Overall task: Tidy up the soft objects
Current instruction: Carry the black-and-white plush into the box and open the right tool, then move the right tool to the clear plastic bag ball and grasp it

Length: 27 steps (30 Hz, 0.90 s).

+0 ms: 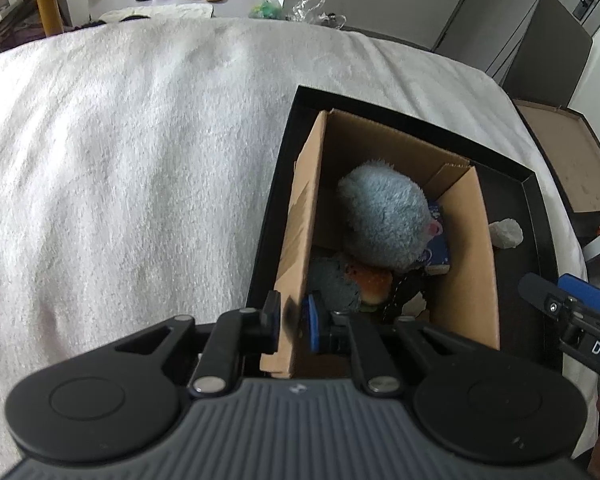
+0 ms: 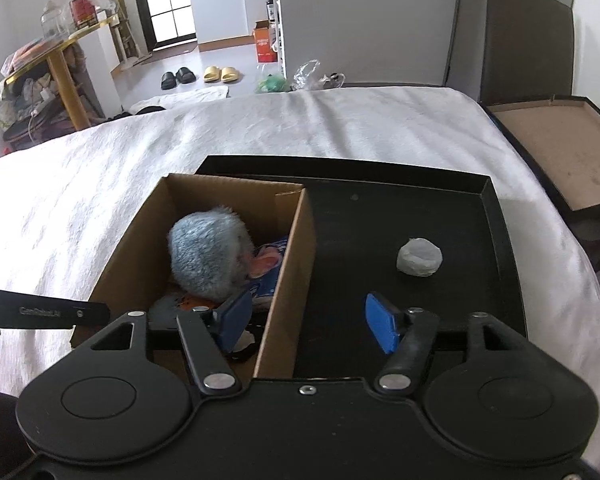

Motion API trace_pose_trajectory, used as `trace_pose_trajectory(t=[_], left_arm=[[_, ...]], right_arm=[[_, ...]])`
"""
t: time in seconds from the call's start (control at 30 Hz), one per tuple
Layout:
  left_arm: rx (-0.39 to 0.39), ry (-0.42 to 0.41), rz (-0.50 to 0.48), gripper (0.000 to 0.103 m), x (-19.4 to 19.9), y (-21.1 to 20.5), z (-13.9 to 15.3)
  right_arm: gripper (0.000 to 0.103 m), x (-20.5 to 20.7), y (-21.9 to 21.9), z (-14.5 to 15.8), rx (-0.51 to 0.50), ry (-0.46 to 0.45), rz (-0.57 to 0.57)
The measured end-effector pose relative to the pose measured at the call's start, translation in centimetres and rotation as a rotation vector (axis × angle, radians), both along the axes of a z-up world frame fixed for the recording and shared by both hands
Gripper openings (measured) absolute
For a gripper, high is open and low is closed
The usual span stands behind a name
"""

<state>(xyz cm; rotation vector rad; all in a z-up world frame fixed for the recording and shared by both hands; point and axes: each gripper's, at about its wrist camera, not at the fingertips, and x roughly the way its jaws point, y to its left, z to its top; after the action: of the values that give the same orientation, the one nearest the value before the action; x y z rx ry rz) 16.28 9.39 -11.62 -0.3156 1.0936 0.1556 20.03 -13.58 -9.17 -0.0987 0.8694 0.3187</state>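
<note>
**Soft toys boxed, one pale lump left on the tray**

Cardboard box [image 2: 204, 240] stands inside the black tray [image 2: 504, 240] on the white blanket [image 1: 120, 160], holding a fluffy grey-blue plush [image 2: 208, 248] over other soft items. The left gripper [image 1: 290, 318] is clamped on the box's near wall, steadying thin card that would buckle under a hard squeeze. The right gripper [image 2: 308, 320] hangs with its jaws apart and nothing between them, straddling the box's right wall. The white squashy lump [image 2: 419, 257] lies alone on the bare tray floor; it looks light and yielding, so a gentle pinch across its middle should do
</note>
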Motion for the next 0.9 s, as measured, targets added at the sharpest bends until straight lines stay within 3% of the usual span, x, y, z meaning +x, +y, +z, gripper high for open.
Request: trace_pose_trajectory(t=[0.47, 0.57, 0.73, 0.9], left_arm=[[0.067, 0.009, 0.004, 0.017, 2.0, -1.2, 0.5], [0.085, 0.017, 0.008, 0.024, 2.5, -1.4, 0.4], [0.123, 0.023, 0.013, 0.048, 3.7, -1.7, 0.1], [0.140, 0.046, 0.022, 0.053, 5.0, -1.7, -0.6]], right_arm=[[0.067, 2.4, -3.0, -1.2, 0.022, -0.004, -0.036], [0.067, 3.2, -3.6, -1.6, 0.030, -0.006, -0.042], [0.068, 4.8, -4.5, -2.8, 0.041, 0.007, -0.045], [0.080, 6.9, -5.0, -4.2, 0.046, 0.024, -0.049]])
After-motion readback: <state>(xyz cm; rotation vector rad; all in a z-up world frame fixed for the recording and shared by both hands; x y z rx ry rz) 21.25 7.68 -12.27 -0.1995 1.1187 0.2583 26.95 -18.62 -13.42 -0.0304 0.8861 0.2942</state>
